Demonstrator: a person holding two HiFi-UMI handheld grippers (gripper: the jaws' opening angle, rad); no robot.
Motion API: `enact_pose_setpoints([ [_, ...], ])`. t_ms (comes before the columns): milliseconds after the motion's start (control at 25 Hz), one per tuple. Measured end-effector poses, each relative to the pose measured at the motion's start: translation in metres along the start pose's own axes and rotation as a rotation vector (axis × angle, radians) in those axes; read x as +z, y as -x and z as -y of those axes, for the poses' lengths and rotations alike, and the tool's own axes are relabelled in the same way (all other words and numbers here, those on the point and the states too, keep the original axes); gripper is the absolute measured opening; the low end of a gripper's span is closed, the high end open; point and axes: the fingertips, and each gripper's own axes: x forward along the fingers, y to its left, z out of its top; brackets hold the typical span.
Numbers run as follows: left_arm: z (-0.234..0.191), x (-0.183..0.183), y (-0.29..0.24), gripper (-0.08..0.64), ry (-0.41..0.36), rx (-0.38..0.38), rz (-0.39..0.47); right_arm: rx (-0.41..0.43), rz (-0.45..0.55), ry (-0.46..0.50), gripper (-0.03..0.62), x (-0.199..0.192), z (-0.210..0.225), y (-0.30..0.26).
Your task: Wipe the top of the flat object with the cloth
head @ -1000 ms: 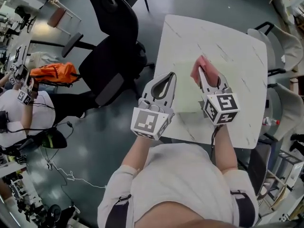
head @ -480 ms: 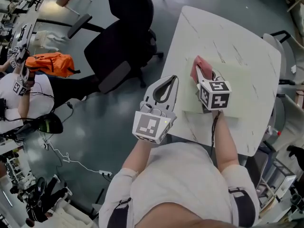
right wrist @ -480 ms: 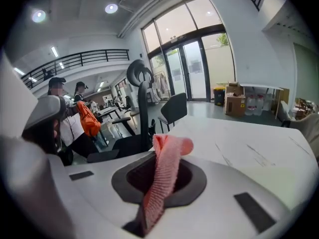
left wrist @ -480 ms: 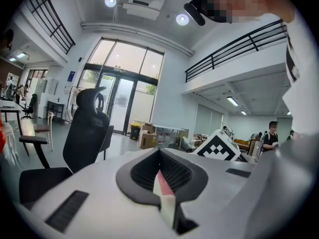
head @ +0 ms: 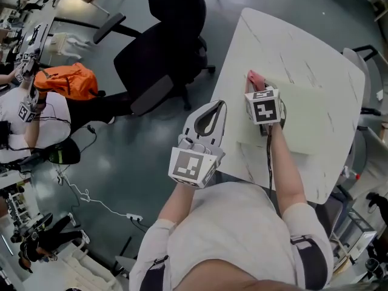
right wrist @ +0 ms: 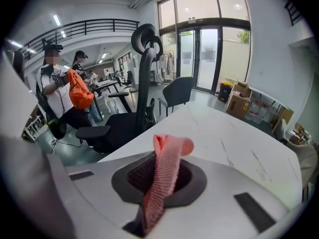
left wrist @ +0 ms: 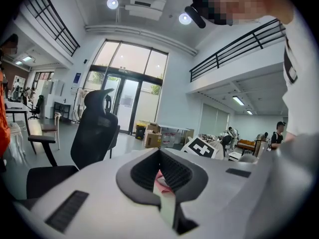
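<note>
Right tool (right wrist: pixel 159 180) grips cloth (right wrist: pixel 167 168) — strip running forward.

White marble-look table (head: pixel 285 41), nothing fancy, with a pale green flat sheet (head: pixel 309 117) lying on its near half, toward the right edge.

The cloth (right wrist: pixel 167 176) is pink ribbed knit, soft and matt. The flat object (head: pixel 309 117) looks a pale, matt sheet on the smooth, white, marble-veined surface (head: pixel 291 41). Left gripper (head: pixel 212 111) and right gripper (head: pixel 256 90) are matt grey plastic.
</note>
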Motion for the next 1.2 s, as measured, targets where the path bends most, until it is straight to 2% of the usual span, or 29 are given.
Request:
enact_pose_setpoints([
  [160, 0.002, 0.003, -0.004, 0.015, 0.000, -0.001, 0.002, 0.007, -0.006, -0.012, 0.031, 0.000, 0.007, 0.001],
  [680, 0.035, 0.002, -0.032, 0.015, -0.022, -0.074, -0.018, -0.045, 0.004, -0.087, 0.031, -0.026, 0.066, 0.024],
  [1200, 0.077, 0.000, -0.059, 0.015, -0.037, -0.132, -0.024, -0.144, 0.005, -0.187, 0.031, -0.077, 0.159, 0.063],
])
